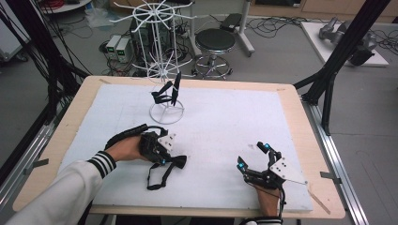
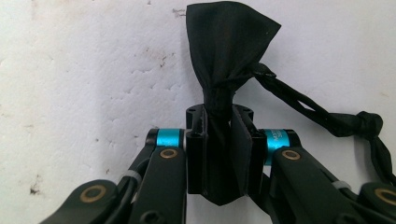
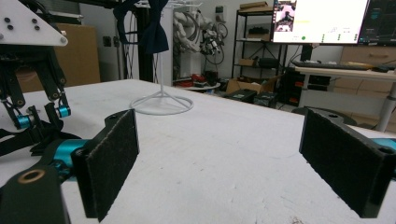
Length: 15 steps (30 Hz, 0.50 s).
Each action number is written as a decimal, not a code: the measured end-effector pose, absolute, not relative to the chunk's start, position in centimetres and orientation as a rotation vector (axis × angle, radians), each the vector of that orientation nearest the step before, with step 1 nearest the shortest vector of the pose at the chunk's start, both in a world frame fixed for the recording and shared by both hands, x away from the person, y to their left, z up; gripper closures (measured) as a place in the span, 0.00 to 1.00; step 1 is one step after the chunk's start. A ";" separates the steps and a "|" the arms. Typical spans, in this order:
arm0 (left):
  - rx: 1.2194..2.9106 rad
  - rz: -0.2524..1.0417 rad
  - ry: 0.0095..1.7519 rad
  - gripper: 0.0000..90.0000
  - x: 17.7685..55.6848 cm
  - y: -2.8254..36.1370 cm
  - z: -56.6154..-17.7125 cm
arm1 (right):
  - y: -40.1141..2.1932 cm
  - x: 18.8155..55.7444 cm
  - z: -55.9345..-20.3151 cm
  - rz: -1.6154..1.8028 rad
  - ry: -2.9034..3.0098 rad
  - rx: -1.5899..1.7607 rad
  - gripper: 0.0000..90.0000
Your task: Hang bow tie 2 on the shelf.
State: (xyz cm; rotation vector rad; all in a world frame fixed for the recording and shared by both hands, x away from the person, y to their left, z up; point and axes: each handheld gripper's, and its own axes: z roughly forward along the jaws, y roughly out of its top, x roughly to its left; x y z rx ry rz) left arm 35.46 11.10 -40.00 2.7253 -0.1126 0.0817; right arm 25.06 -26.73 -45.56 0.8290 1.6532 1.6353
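A black bow tie [image 2: 229,42] lies on the white mat [image 1: 220,126], its strap [image 1: 157,178] trailing toward the front edge. My left gripper [image 1: 168,158] is shut on the tie's pinched middle; in the left gripper view the jaws [image 2: 223,149] clamp the fabric and one wing fans out beyond them. At the front right my right gripper [image 1: 252,155] rests open, and its felt pads [image 3: 114,158] stand wide apart with nothing between them. A second dark bow tie [image 1: 168,93] hangs on the white wire rack [image 1: 162,61] at the back of the mat.
The rack's round base [image 3: 161,103] stands on the mat's far side. The left gripper [image 3: 42,116] with the tie shows at the left of the right gripper view. A wooden table rim [image 1: 300,122] borders the mat. A stool [image 1: 215,42] and cables sit on the floor beyond.
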 end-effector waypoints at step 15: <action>2.506 0.134 0.058 0.85 35.3 13.9 -37.5 | -26.7 25.0 -45.6 1.636 1.653 0.831 0.13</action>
